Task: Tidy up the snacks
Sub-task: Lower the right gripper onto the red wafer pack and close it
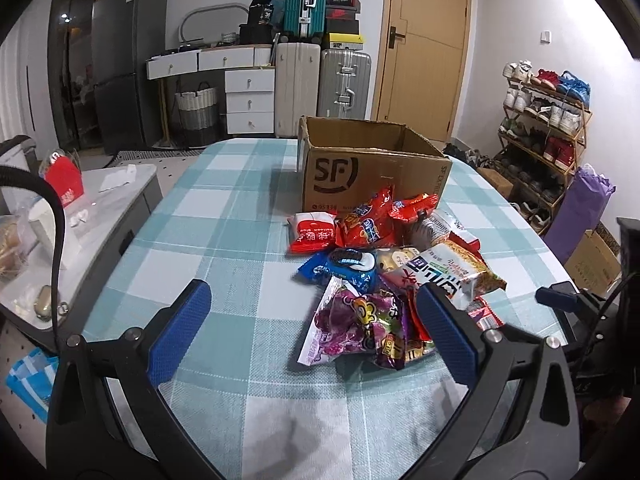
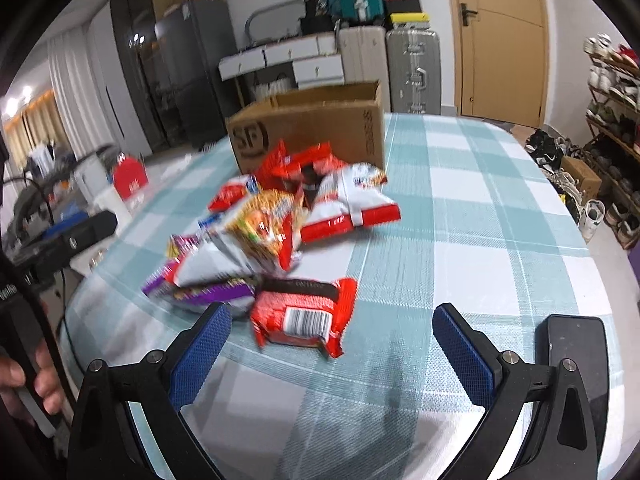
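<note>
Left gripper (image 1: 316, 320): fingers spread wide, nothing between them, held just above the bench (image 1: 224, 216) beside the near-left edge of the snack pile. Its right finger (image 1: 448, 332) overlaps the pile's near side in view; contact cannot be confirmed. The purple packet (image 1: 352, 324) lies closest, between the fingers' line and the heap.

Right gripper (image 2: 332, 344): fingers also spread, empty, lined up on the red packet (image 2: 304, 316) that lies barcode-up at the pile's near edge. Likely the first pick, since it sits loose and clear of the rest. View is motion-blurred.

Snack pile (image 1: 400, 264): packets heaped and overlapping mid-bench, right in front of the cardboard box (image 1: 360, 168). The box stands open-topped, touching the far packets, so it is probably the destination and the carry is short. Nothing visible inside it from here.

A dark phone (image 2: 576, 356) lies on the bench by the right gripper, apart from the snacks.
</note>
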A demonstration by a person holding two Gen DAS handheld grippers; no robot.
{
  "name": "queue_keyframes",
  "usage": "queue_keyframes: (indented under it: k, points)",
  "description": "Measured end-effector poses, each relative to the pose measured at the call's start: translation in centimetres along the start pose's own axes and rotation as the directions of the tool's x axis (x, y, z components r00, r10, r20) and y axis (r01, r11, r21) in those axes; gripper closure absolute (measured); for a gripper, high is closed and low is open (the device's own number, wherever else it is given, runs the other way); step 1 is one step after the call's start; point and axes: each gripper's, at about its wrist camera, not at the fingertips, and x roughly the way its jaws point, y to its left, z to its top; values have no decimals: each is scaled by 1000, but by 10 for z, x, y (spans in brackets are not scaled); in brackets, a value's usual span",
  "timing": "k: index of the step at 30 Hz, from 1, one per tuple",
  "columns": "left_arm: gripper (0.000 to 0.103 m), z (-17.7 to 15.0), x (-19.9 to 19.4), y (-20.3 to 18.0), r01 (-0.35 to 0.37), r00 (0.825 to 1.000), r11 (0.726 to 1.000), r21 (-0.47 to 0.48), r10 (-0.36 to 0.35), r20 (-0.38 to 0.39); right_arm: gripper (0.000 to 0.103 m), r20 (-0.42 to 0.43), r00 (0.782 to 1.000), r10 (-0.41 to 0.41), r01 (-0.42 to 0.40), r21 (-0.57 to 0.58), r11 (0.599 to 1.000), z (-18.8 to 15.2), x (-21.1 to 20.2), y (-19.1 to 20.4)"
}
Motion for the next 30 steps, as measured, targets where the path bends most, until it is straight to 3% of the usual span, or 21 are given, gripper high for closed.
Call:
queue_keyframes:
  k: [6,11,23,25,27,30]
  points:
    - [1,9,29,3,17,1000,1000,-10,-17,-16,0,-58,998,7,-11,-64,998,-1,31,5]
    - [1,10,48,12,7,999,1000,-9,-7,-39,0,-133,991,27,-33,-45,998,0,54,-1]
    - [1,7,76,40,52,994,993,-107,-62,-95,1,-186,983,6,-23,-93,995,9,77,9]
    - [1,5,76,41,56,993,992,-113,-67,-96,5,-182,983,4,-23,-100,995,8,76,10]
    - [1,6,80,42,67,991,991,-119,-79,-104,16,-170,985,-14,-6,-115,993,6,75,15]
    - [1,3,79,45,86,989,987,-139,-102,-110,20,-164,986,-24,3,-126,992,6,75,19]
